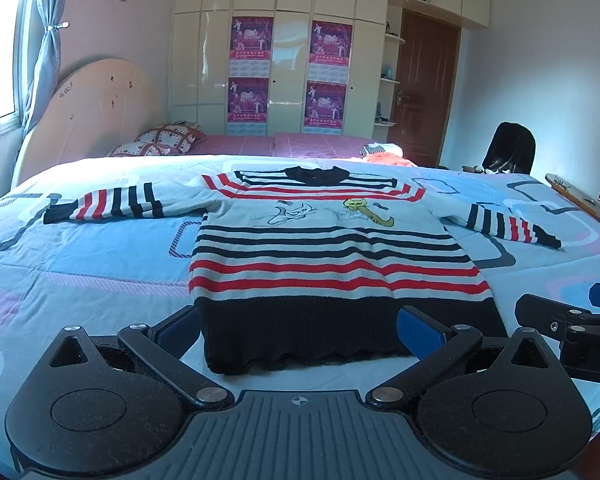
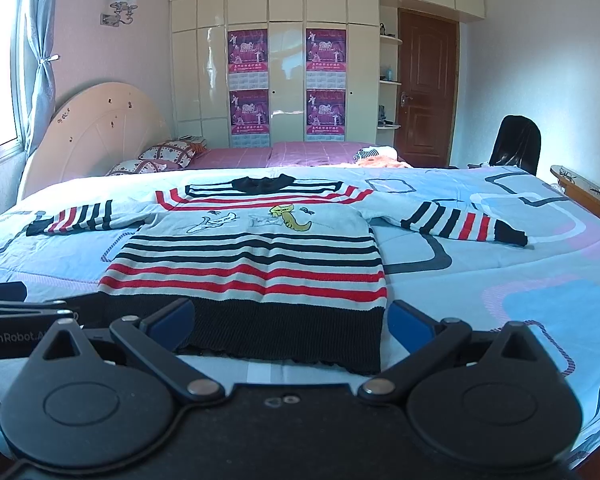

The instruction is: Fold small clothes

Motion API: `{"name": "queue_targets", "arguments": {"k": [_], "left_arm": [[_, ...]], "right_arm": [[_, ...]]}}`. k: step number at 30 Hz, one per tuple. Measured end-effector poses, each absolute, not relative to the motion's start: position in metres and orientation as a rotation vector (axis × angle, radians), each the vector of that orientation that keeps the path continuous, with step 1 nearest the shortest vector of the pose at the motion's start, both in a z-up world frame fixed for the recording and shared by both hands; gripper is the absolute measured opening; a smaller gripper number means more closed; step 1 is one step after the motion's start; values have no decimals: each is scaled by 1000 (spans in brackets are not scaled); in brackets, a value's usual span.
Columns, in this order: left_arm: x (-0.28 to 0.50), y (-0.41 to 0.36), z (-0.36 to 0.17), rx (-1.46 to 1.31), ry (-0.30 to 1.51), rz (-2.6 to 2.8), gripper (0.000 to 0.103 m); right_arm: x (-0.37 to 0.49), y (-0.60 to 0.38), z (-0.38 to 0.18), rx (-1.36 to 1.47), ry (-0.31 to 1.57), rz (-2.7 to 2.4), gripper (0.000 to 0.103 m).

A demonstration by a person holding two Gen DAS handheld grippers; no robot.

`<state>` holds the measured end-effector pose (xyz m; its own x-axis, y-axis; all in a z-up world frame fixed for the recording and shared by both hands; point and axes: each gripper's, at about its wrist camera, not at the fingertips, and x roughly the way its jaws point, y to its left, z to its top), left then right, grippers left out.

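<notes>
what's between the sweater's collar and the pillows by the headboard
Only bedding: the blue patterned quilt past the black collar of the sweater, then pink sheet up to the pillows. The left wrist view shows it.

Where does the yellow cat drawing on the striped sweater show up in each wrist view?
Left wrist: yellow cat, right of centre, upper middle.
Right wrist: yellow cat, near centre, upper middle.
Shared landmark: the sweater's black collar, just above and left of the cat in both.

A small knitted sweater (image 1: 332,248) is lying flat and face up on the bed, its black hem nearest, its black collar farthest. White with black and red stripes and cartoon cats across the chest, it is spreading both striped sleeves outward, left and right.
</notes>
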<state>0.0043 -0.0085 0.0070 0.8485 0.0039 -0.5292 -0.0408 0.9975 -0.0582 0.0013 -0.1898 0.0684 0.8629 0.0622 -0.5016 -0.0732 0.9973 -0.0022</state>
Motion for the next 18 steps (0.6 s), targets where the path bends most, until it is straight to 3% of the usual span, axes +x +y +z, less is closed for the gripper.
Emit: {"name": "queue_targets", "arguments": {"k": [18], "left_arm": [[6, -7, 6, -67, 552, 22, 103]], "right_arm": [[2, -190, 69, -22, 521, 69, 103]]}}
